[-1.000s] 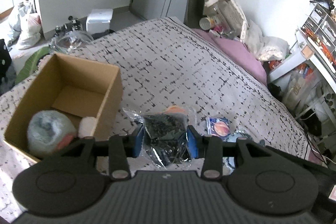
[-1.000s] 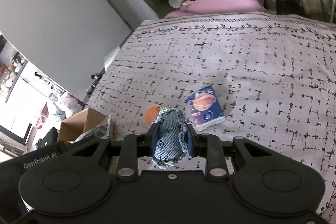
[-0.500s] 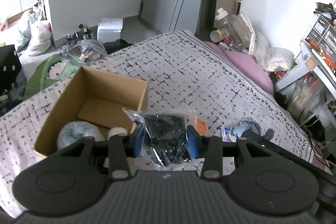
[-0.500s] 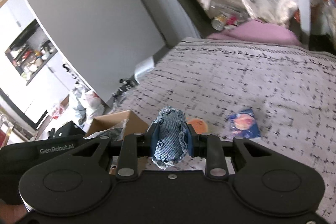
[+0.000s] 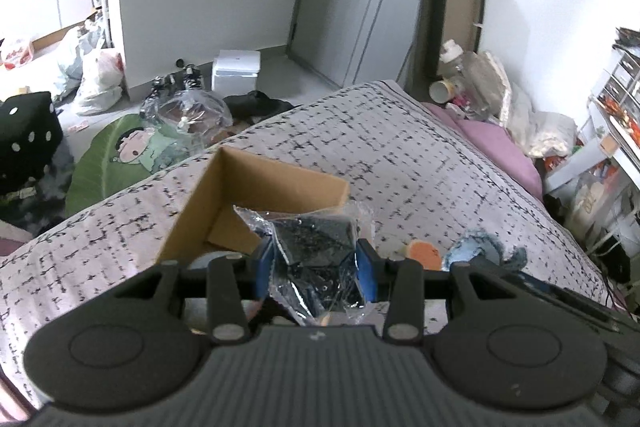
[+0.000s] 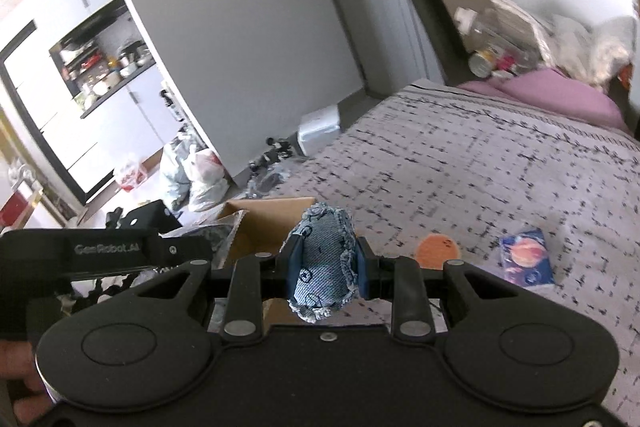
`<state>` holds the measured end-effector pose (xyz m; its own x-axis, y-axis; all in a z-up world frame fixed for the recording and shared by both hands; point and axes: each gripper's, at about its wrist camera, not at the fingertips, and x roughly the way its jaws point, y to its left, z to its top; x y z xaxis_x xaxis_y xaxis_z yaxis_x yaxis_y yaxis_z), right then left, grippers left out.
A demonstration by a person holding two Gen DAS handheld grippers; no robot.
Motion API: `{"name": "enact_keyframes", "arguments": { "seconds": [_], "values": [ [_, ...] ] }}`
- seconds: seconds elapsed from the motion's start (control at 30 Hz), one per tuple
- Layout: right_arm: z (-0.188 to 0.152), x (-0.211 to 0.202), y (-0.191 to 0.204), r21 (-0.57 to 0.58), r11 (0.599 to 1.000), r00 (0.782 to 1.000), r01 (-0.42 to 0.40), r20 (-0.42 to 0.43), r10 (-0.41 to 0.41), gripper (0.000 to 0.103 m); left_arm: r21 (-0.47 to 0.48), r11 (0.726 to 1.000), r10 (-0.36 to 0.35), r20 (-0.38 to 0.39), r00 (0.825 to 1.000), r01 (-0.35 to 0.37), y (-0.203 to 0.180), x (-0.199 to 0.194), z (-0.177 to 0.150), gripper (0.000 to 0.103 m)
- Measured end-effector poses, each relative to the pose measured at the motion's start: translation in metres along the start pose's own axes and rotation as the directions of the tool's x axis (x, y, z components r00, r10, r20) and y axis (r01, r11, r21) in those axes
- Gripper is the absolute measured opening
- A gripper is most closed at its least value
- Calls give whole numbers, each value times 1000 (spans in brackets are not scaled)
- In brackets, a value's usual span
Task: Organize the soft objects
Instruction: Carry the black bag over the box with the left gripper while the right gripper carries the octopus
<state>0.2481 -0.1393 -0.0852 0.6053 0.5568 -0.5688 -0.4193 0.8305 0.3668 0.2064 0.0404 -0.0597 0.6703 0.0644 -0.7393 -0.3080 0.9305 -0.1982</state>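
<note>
Left gripper [image 5: 316, 269] is clamped on a crinkly plastic bag [image 5: 316, 259] of dark stuff, held just over the near edge of the cardboard box [image 5: 256, 195]. Probably light and slippery, so grip thru the bulk, not the loose film. Right gripper [image 6: 325, 267] is clamped mid-body on a denim pouch [image 6: 324, 263], soft, squashes w/o harm (frayed edges could snag). Further out on the bed [image 6: 500, 163]: orange round thing [image 6: 436, 247], blue packet [image 6: 526, 261]
</note>
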Motion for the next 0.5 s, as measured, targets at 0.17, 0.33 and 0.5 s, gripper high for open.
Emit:
{"name": "enact_keyframes", "arguments": {
  "seconds": [0.17, 0.33, 0.5],
  "values": [
    [1, 4, 14, -22, 999, 1000, -29, 11, 29, 27, -37, 999, 18, 2, 1000, -18, 27, 2, 4, 42],
    [-1, 12, 23, -29, 999, 999, -41, 3, 41, 27, -66, 997, 30, -3, 1000, -31, 51, 9, 8, 42],
    [-1, 23, 30, -28, 998, 999, -49, -1, 49, 27, -80, 996, 28, -20, 999, -29, 67, 22, 12, 42]
  ]
}}
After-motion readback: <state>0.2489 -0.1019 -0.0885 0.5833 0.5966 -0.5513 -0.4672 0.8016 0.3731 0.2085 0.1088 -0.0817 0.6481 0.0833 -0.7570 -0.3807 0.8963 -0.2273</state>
